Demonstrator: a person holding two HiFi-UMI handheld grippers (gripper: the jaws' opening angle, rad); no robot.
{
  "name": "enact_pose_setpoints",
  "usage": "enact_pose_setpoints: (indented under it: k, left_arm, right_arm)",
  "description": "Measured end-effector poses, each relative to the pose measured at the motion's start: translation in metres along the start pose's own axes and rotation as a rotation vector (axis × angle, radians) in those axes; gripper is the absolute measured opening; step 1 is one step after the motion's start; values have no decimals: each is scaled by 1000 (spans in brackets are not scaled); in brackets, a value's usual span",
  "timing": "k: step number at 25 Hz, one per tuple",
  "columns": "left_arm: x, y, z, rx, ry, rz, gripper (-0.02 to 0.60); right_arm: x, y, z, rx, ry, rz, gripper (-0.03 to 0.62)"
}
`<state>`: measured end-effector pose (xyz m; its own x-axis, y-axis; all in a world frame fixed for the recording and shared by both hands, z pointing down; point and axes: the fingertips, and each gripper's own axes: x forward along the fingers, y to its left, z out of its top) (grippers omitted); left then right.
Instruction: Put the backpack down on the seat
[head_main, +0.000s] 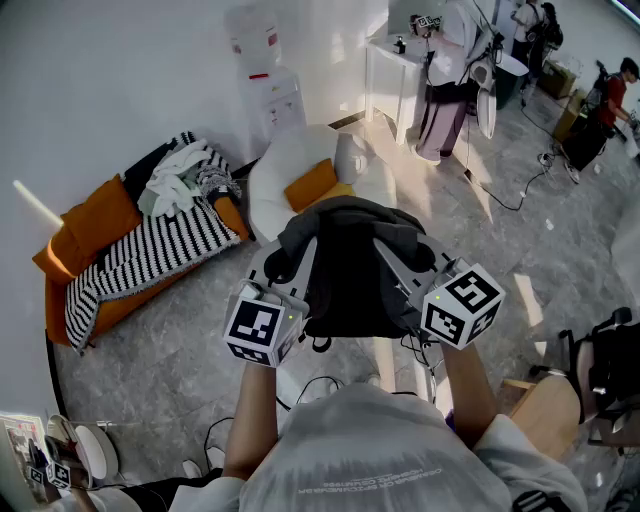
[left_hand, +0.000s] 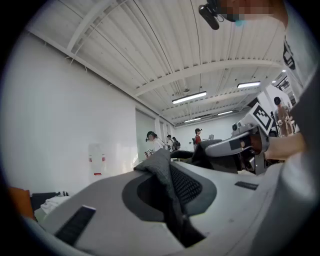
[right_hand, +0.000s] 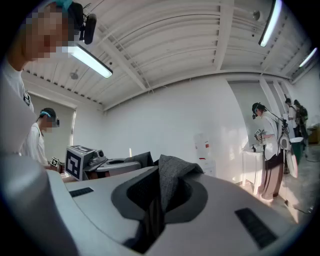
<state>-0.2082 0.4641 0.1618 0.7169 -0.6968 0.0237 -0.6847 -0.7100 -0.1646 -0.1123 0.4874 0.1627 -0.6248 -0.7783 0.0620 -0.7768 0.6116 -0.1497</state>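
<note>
Left tool (head_main: 283, 268) and right tool (head_main: 412, 265) each pinch backpack (head_main: 345, 275) fabric, one per side, keeping it level midair, probably for the white seat (head_main: 285, 165) ahead.

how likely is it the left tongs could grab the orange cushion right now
Probably not: the left tongs are shut on the backpack, so they'd have to release it first.

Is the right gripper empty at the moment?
No: its own view shows the right gripper shut on a grey fold of the backpack.
</note>
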Motion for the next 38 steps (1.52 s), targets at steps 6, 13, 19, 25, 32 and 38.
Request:
enact_pose_setpoints:
  k: [6, 13, 19, 25, 32, 38]
  left_arm:
    - [21, -16, 4, 8, 1, -4, 43]
    - [44, -24, 5, 36, 28, 18, 43]
    - [55, -36, -4, 43, 58, 45, 43]
    - [62, -50, -9, 26, 78, 64, 43]
    - [78, -59, -14, 27, 80, 48, 43]
    - [100, -54, -22, 22, 78, 25, 43]
  right_arm:
    - [-14, -23, 5, 5, -10, 5, 32]
    - [-17, -50, 4, -14, 29, 16, 32]
    - [-24, -64, -7, -7, 63, 44, 32]
    - [-35, -75, -13, 3, 86, 67, 32]
    - [-42, -91, -18, 35, 79, 50, 32]
    - [-35, -113, -21, 39, 82, 36, 32]
